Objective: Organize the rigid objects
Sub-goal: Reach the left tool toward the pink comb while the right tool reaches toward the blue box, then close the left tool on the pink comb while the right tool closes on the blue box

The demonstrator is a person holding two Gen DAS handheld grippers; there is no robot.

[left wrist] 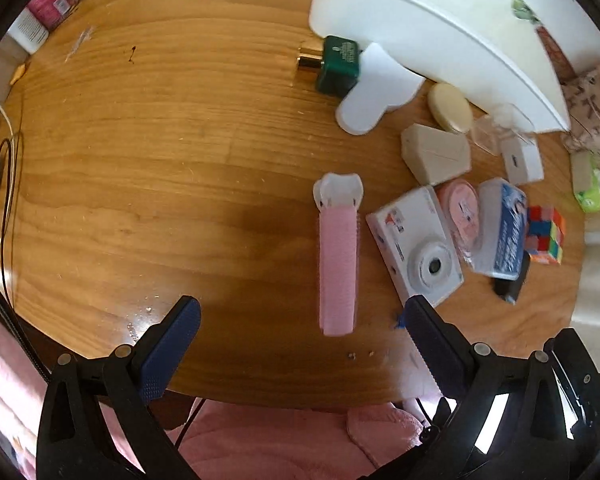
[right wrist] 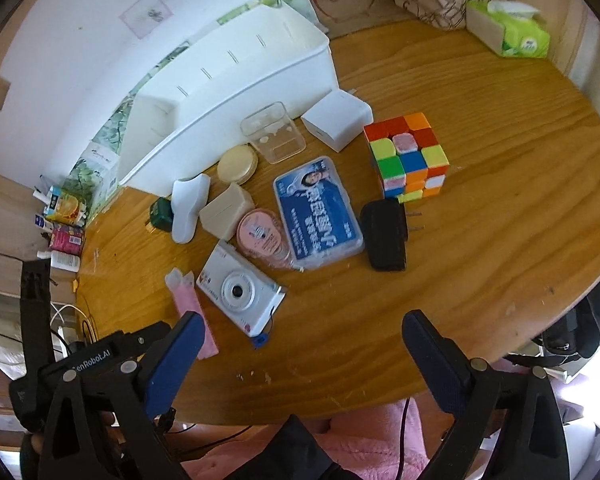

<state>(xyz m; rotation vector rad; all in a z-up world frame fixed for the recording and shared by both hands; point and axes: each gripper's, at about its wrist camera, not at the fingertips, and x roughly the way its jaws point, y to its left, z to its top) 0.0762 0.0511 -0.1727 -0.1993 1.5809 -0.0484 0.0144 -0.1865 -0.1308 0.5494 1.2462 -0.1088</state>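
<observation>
A pink hair clip (left wrist: pixel 339 254) lies on the wooden table (left wrist: pixel 160 152), just ahead of my open, empty left gripper (left wrist: pixel 300 312). Right of it lie a white camera (left wrist: pixel 418 246), a pink round case (left wrist: pixel 460 216), a blue-labelled box (left wrist: pixel 500 228) and a colour cube (left wrist: pixel 544 236). In the right wrist view my right gripper (right wrist: pixel 300 328) is open and empty above the near table edge, with the camera (right wrist: pixel 240 290), blue-labelled box (right wrist: pixel 320 212), black charger (right wrist: pixel 384 236) and cube (right wrist: pixel 408 156) ahead. The pink clip (right wrist: pixel 190 308) sits by its left finger.
A long white bin (right wrist: pixel 236 96) stands at the back with a clear cup (right wrist: pixel 274 134), white adapter (right wrist: pixel 336 120), cream disc (right wrist: pixel 238 164), beige box (right wrist: pixel 226 210) and green bottle (left wrist: pixel 336 64) before it. A tissue pack (right wrist: pixel 512 32) stands far right. Cables (left wrist: pixel 4 160) hang at the left edge.
</observation>
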